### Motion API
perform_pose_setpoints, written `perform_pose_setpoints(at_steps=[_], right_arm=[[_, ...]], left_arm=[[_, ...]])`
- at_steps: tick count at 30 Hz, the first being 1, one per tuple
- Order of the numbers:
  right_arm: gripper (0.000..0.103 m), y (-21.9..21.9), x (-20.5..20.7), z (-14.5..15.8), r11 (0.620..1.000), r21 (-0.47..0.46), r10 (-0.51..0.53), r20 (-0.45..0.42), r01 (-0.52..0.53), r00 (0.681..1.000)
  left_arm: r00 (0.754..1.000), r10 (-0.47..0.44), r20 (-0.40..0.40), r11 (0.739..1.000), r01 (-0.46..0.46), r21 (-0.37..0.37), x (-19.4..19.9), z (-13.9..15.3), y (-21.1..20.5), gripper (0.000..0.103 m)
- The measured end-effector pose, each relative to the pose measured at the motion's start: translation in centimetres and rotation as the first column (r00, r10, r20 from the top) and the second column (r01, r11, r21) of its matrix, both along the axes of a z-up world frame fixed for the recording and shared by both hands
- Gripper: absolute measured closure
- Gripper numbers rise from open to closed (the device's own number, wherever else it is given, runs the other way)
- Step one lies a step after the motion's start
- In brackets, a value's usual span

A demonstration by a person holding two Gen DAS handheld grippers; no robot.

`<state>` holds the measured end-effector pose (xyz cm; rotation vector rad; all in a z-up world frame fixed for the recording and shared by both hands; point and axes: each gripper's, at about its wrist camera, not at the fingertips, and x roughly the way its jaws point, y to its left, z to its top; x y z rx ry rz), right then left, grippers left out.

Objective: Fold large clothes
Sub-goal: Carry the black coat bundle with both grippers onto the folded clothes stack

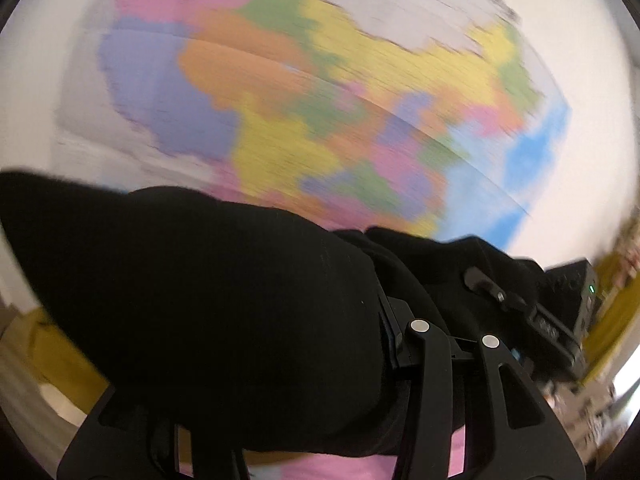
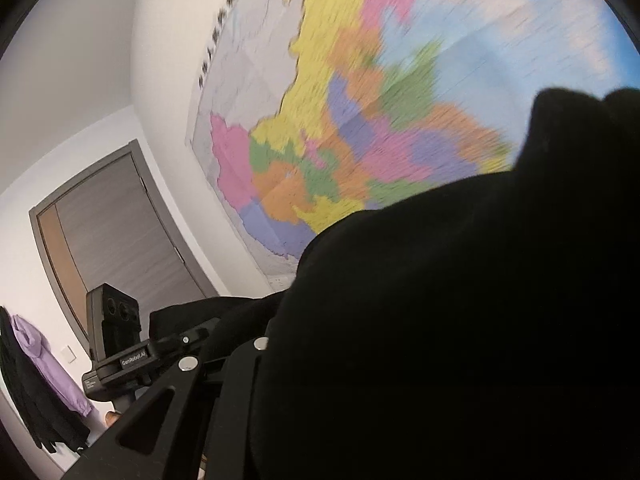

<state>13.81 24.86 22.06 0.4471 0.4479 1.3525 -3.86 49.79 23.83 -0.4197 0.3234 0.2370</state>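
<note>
We are holding one large black garment (image 1: 208, 300) up in the air in front of a wall, one gripper in each hand. It bulges across the lower half of both wrist views and hides most of each gripper's fingers.

In the left wrist view, the left gripper (image 1: 316, 320) has thick black cloth bunched between its fingers – its jaws are clenched on the garment. The right gripper (image 1: 560, 320) shows at the right edge of that view, also buried in cloth.

In the right wrist view, the right gripper's own jaws (image 2: 256, 360) are nearly together, with the fabric draped over and between them, so we read it as gripping the garment too. The left gripper's camera block (image 2: 116, 336) appears just to its left, so the two hands are near each other.

Behind the cloth hangs one big coloured wall map (image 2: 360, 112), blurred by motion. We also count one grey door (image 2: 116, 240) and, at the far left, one purple garment (image 2: 44, 364) hanging beside dark clothing.

What could go wrong, in our judgement: the cloth is heavy and bunched, so a thin pinch on the right could slip – dropping one corner and spoiling the fold. With both hands so near, we may also be holding a wad rather than two clean corners, which would give a crooked fold.
</note>
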Motion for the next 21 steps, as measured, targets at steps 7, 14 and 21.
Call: perform_pose_setpoints(at_steps=[7, 14, 21], right_arm=[[0.086, 10.7, 0.2, -2.7, 0.996, -0.007, 0.083, -0.046, -0.084, 0.995], [0.084, 18.6, -1.5, -15.0, 0.931, -0.291, 0.177, -0.168, -0.220, 0.970], [0.059, 14.8, -2.7, -17.5, 0.898, -0.308, 0.261, -0.203, -0.314, 0.944]], left_arm=[[0.988, 0.145, 0.053, 0.989, -0.146, 0.013, -2.0, -1.5, 9.5, 0.060], [0.963, 0.248, -0.105, 0.956, -0.261, -0.137, -3.7, -15.4, 18.7, 0.059], [0.963, 0.247, -0.108, 0.943, -0.264, -0.204, -7.4, -20.2, 19.5, 0.042]])
